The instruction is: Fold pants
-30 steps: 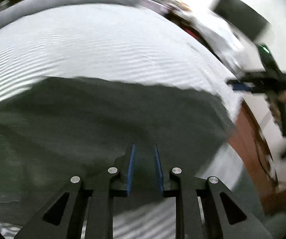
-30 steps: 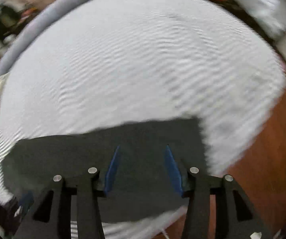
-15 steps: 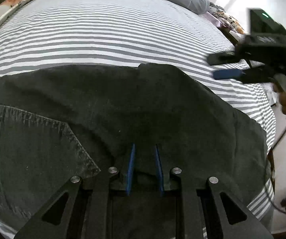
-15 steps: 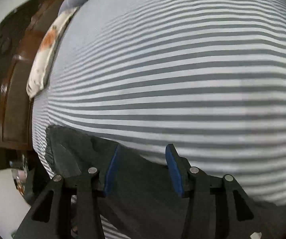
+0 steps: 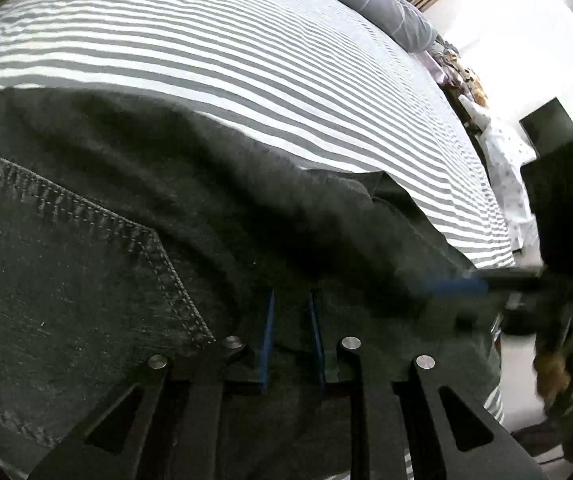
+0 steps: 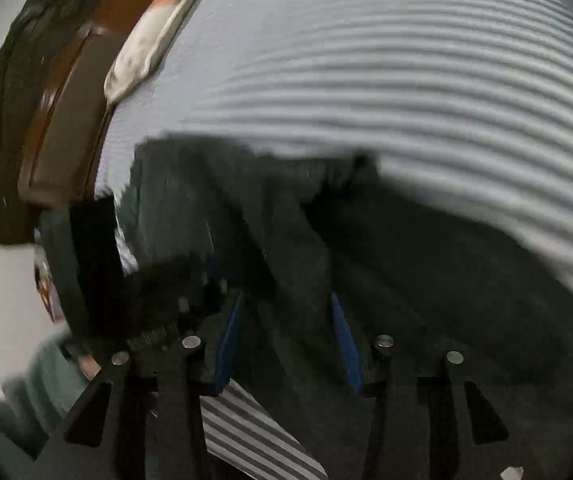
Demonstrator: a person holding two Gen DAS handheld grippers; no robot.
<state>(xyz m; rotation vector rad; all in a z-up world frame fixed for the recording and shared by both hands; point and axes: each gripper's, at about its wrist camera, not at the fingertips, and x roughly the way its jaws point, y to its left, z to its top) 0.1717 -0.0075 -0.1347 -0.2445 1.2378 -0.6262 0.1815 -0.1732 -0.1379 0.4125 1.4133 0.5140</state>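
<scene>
pants (image 5: pixel 166 240) sprawl over striped bed (image 5: pixel 246 60), ahead of both tools; dark denim, likely heavy, limp (grab hems, seams); left gripper (image 5: pixel 291 336) pinches fabric; right gripper (image 6: pixel 286 340) just closing, cloth between, not clamped

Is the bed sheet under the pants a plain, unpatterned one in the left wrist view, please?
No, the bed sheet beneath the dark pants carries grey and white stripes across its whole visible surface.
</scene>
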